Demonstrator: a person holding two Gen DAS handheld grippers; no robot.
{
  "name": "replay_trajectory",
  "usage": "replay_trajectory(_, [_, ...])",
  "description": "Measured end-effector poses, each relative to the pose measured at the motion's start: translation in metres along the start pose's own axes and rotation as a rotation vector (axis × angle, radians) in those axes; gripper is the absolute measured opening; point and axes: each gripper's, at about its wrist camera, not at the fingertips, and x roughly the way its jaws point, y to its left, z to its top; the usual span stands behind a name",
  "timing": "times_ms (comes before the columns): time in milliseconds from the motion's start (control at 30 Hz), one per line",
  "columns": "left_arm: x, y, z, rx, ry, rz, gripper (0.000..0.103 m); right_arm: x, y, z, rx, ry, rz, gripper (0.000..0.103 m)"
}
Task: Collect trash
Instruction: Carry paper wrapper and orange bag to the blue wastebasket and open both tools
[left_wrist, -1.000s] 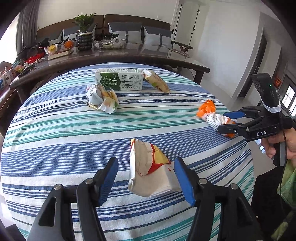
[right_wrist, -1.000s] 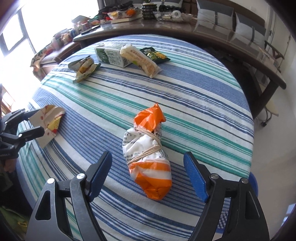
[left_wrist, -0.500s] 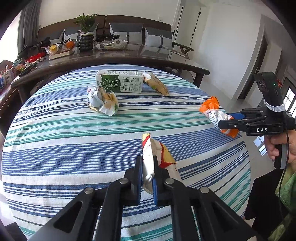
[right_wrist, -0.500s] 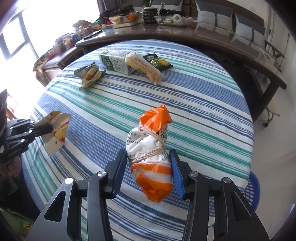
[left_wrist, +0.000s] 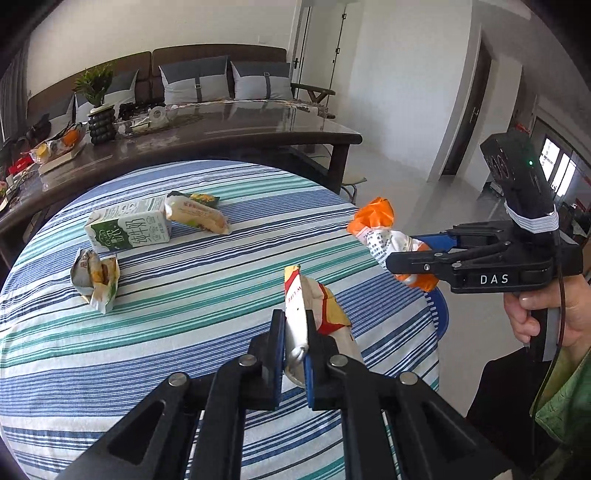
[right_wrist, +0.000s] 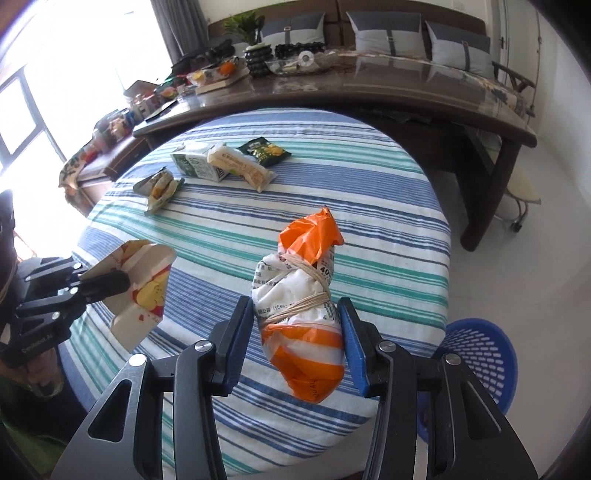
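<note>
Left hand-held gripper (left_wrist: 295, 350) pinches a flattened carton (left_wrist: 314, 314); right hand-held gripper (right_wrist: 299, 332) clamps an orange bundle (right_wrist: 303, 314).

Blue basket (right_wrist: 480, 354) half hidden behind table edge and fingers (right_wrist: 352, 347)

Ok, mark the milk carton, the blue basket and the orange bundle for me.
milk carton (left_wrist: 129, 229), left wrist view, green front face.
blue basket (right_wrist: 484, 350), right wrist view, mesh wall.
orange bundle (right_wrist: 301, 306), right wrist view, string-tied middle.

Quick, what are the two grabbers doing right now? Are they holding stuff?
Left gripper: closed on the crumpled red and yellow carton, lifted off the table.
Right gripper: closed on the orange and white tied bag, also lifted.
</note>
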Motion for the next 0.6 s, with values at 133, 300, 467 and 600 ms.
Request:
replay_trajectory(133, [0.021, -0.034, 0.02, 0.043, 0.01, -0.038, 0.009, -0.011, -0.023, -0.006, 0.046, -0.019, -0.028, 0.048])
replay_trajectory(300, [0.051, -0.073, 0.039, 0.088, 0.039, -0.087, 0.009, -0.034, -0.063, -0.015, 0.121, -0.053, -0.095, 0.048])
replay_trajectory(467, [0.082, -0.119, 0.058, 0.132, 0.067, -0.144, 0.009, -0.054, -0.111, -0.025, 0.192, -0.06, -0.194, 0.048])
replay_trajectory(600, [0.111, -0.157, 0.071, 0.163, 0.09, -0.181, 0.009, -0.068, -0.153, -0.033, 0.233, -0.045, -0.275, 0.048])
